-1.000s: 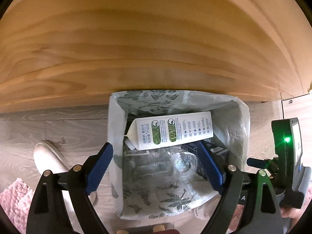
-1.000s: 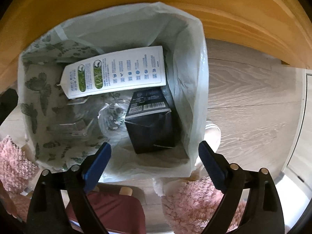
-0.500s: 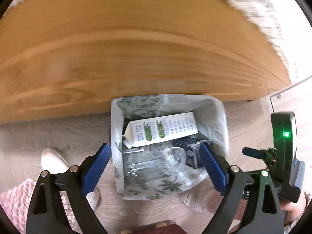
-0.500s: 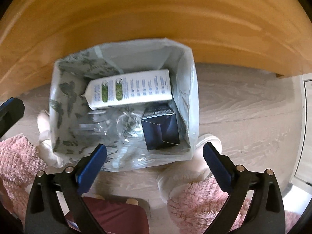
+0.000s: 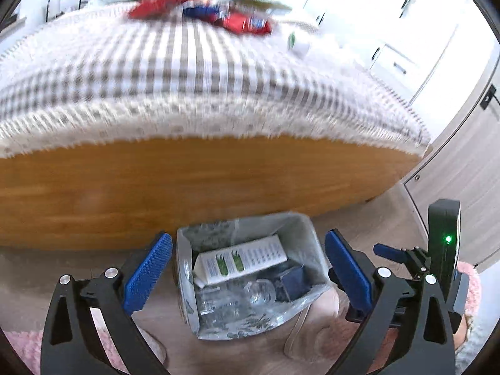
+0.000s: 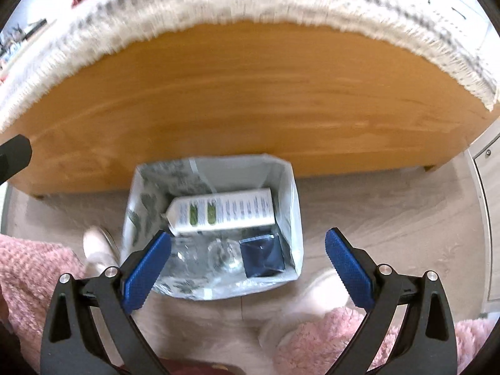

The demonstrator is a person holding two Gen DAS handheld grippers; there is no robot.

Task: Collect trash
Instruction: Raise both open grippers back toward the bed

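- Two handheld grippers look down at a lined trash bin (image 5: 307, 234) on the wood-look floor, low in the centre of both views, standing just in front of a bed's wooden side panel (image 5: 200, 184).
- The left gripper (image 5: 248, 276) has its blue fingers (image 5: 147, 273) opening, already wide apart, with nothing between them; the bin only appears in the gap, well below.
- The right gripper (image 6: 248, 273) has its fingers (image 6: 350, 273) spread wide and empty too.
- Inside the bin lie a white carton (image 6: 223, 212) with green printing on its side, a dark blue box (image 6: 262, 257) at lower right of it, and crumpled clear plastic (image 6: 225, 253), possibly a bottle.
- More trash seems to wait on the bed: red and blue wrappers (image 5: 237, 20) at the top of the left view, on the checked bedspread (image 5: 187, 62), and a small white item (image 5: 300, 45) to their right.
- Risk: the bin liner is thin and slumps at the near edge, so a dropped item could catch the rim and land on the floor.
- Risk: the person's pale slippers (image 6: 97, 245) stand just beside the bin and could nudge it.
- Risk: flat wrappers on soft bedding may be pinched together with the cloth.
- Hard to make out: the bed top is motion-blurred, so the wrappers' number and kind are unclear; the carton's print is unreadable; the bin's bottom is hidden under its contents; pink fuzzy fabric (image 6: 31, 278) is cut off at the lower corners.
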